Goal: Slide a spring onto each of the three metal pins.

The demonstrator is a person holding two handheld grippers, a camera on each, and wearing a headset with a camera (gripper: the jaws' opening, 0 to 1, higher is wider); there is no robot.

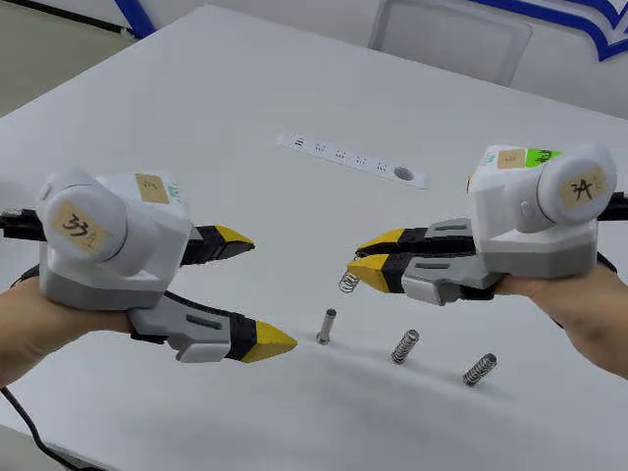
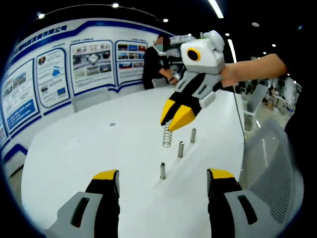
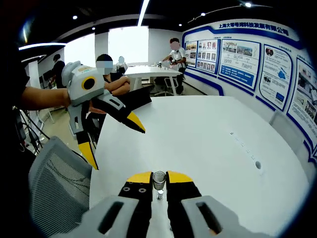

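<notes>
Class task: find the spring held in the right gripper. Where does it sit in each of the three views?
Head view: the spring is near the centre, hanging under the right gripper.
Left gripper view: just above centre, dangling below the yellow tips.
Right gripper view: bottom centre, between the jaws.
Shared landmark: the right gripper's yellow-tipped jaws, shut on it.

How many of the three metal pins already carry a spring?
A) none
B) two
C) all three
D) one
B: in the head view the middle pin and right-end pin are sleeved, while the left-end pin is bare and the right gripper holds a spring in its jaws.
</notes>
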